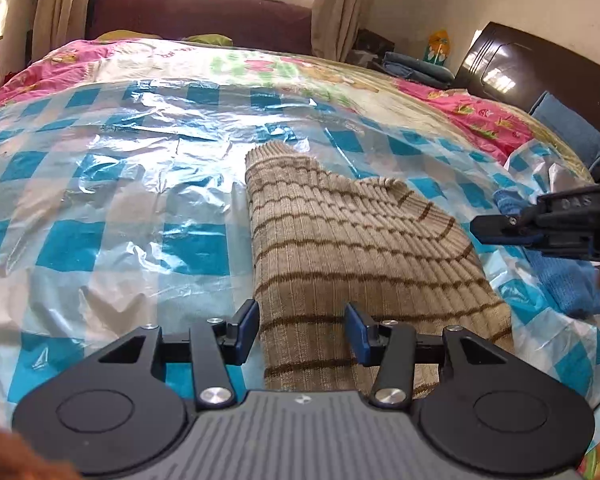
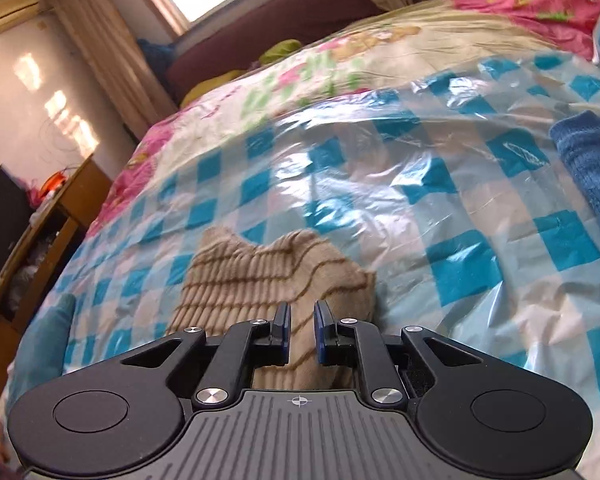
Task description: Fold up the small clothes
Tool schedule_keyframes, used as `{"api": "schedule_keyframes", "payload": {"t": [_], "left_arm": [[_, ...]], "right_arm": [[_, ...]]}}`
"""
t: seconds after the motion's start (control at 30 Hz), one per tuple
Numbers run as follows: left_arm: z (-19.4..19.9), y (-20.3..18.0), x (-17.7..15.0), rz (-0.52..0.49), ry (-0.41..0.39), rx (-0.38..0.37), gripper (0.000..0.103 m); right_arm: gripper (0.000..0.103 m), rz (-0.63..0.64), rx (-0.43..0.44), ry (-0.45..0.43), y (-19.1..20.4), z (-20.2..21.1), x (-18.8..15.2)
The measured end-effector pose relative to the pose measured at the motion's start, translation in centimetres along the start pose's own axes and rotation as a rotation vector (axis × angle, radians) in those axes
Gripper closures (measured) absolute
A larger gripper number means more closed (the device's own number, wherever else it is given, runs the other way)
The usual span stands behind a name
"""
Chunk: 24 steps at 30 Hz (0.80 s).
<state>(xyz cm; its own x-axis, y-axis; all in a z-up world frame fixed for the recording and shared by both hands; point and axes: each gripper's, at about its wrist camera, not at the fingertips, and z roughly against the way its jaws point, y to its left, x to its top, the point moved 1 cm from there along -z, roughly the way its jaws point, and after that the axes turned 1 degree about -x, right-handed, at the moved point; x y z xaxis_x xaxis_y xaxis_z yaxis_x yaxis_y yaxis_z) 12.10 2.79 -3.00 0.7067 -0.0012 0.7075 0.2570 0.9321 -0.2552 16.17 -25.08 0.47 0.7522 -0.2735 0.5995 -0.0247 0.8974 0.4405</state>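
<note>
Beige ribbed knit garment with brown stripes (image 1: 340, 248) lies on the blue-checked plastic sheet (image 1: 100, 184), part doubled over. Our left gripper (image 1: 302, 330) hovers spread wide over its near end; our right gripper (image 2: 302, 330) stands narrowly parted above another edge, holding nothing. We judge the fold midway: next, pinch an edge and carry it across.

Left gripper (image 1: 302, 330): held low, level, jaws spread wide. Right gripper (image 2: 302, 330): held low, jaws parted narrowly, nothing visibly clamped between its pads (image 2: 283, 326).
</note>
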Motion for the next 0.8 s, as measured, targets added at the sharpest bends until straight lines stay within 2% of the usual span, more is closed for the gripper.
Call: {"api": "schedule_keyframes", "payload": {"t": [0.1, 0.23, 0.33, 0.4, 0.43, 0.6, 0.7, 0.8], "left_arm": [[-0.7, -0.1, -0.6, -0.007, 0.030, 0.003, 0.053], [-1.8, 0.0, -1.5, -0.018, 0.083, 0.025, 0.051], [-1.5, 0.0, -1.6, -0.012, 0.081, 0.028, 0.051], [-0.9, -0.2, -1.3, -0.015, 0.065, 0.028, 0.051], [-0.5, -0.4, -1.2, -0.019, 0.053, 0.026, 0.051], [0.2, -1.0, -1.0, -0.043, 0.024, 0.026, 0.051], [-0.5, -0.9, -1.5, -0.043, 0.053, 0.037, 0.051], [-1.2, -0.7, -2.2, -0.046, 0.090, 0.052, 0.050]], "right_arm": [[0.088, 0.019, 0.014, 0.054, 0.3, -0.7, -2.0], [0.091, 0.009, -0.075, 0.085, -1.5, -2.6, -3.6], [0.091, -0.028, -0.062, 0.091, -1.9, -2.3, -3.3], [0.090, -0.009, -0.066, 0.065, -1.3, -1.2, -3.1], [0.085, -0.001, -0.060, 0.051, -1.0, -0.6, -3.1], [0.085, 0.027, -0.007, 0.015, 0.3, 2.1, -4.1], [0.085, 0.059, -0.016, 0.045, 0.6, 1.7, -5.4], [0.085, 0.065, -0.066, 0.096, -0.1, 0.3, -6.5]]}}
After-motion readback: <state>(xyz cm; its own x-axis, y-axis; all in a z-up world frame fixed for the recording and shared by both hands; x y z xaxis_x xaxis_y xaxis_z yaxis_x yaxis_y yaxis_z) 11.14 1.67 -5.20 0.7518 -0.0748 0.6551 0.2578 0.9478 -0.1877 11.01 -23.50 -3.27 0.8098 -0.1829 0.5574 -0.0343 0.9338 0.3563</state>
